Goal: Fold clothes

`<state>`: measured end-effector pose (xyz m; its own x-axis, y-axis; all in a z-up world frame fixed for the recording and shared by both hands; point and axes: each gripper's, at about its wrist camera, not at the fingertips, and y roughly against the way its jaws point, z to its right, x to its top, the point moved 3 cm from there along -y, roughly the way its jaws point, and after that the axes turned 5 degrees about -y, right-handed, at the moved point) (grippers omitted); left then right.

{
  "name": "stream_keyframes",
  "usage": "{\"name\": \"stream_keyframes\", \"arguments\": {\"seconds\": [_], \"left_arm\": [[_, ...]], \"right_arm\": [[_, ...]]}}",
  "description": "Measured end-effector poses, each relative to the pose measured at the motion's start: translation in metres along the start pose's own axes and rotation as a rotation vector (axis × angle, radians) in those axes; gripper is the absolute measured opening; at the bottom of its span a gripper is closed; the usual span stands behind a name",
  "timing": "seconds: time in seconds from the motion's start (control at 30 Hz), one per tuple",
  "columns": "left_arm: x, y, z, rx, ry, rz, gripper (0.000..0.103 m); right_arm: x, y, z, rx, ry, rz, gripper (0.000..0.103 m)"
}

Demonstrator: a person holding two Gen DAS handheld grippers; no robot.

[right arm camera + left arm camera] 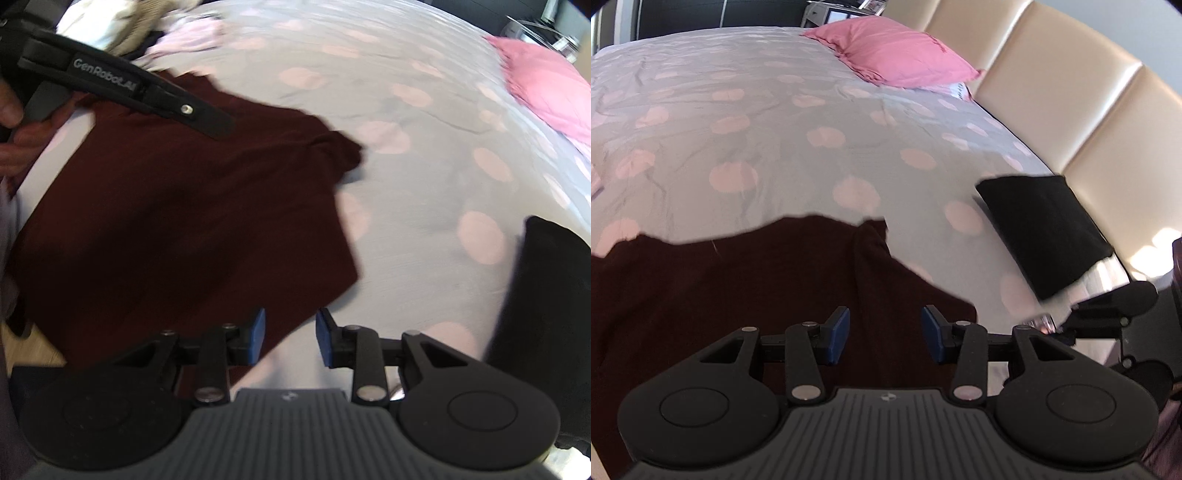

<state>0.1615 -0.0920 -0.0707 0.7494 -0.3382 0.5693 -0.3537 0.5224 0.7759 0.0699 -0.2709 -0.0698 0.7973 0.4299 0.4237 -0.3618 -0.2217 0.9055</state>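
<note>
a pink pillow [894, 51] and black cloth [1041, 229] lie on the spotty bed [775, 129]. the dark red shirt [177, 206] lies flat under the left gripper [885, 334] and right gripper [290, 336], both open and empty.

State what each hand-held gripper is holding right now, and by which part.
Nothing is held. The left hand-held gripper and the right hand-held gripper both stand open above the dark maroon fabric garment, which lies flat on the grey bedspread with pink dots.

Left gripper [885, 334] angled downward, blue pads [837, 336] parted, nothing pinched between them. Right gripper [290, 336] likewise tilted down, pads apart and empty. Bare hand [16, 122] wrapped round the left gripper's handle, seen at right wrist view's left edge.
</note>
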Motion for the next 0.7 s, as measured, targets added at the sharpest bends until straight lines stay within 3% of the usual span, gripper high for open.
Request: {"name": "stream_keyframes", "arguments": {"seconds": [0.2, 0.43, 0.57, 0.7], "left_arm": [[-0.07, 0.01, 0.027, -0.046, -0.038, -0.11, 0.042], [-0.141, 0.013, 0.063, -0.121, -0.074, -0.227, 0.042], [-0.161, 0.003, 0.073, -0.114, -0.117, -0.307, 0.036], [-0.165, -0.005, 0.08, -0.109, -0.156, -0.322, 0.031]], "right_arm": [[-0.035, 0.004, -0.035, 0.07, 0.029, -0.027, 0.034], [-0.094, 0.0, -0.068, 0.152, 0.015, -0.118, 0.033], [-0.122, -0.01, -0.09, 0.172, 0.039, -0.183, 0.031], [-0.134, -0.021, -0.106, 0.159, 0.081, -0.212, 0.027]]}}
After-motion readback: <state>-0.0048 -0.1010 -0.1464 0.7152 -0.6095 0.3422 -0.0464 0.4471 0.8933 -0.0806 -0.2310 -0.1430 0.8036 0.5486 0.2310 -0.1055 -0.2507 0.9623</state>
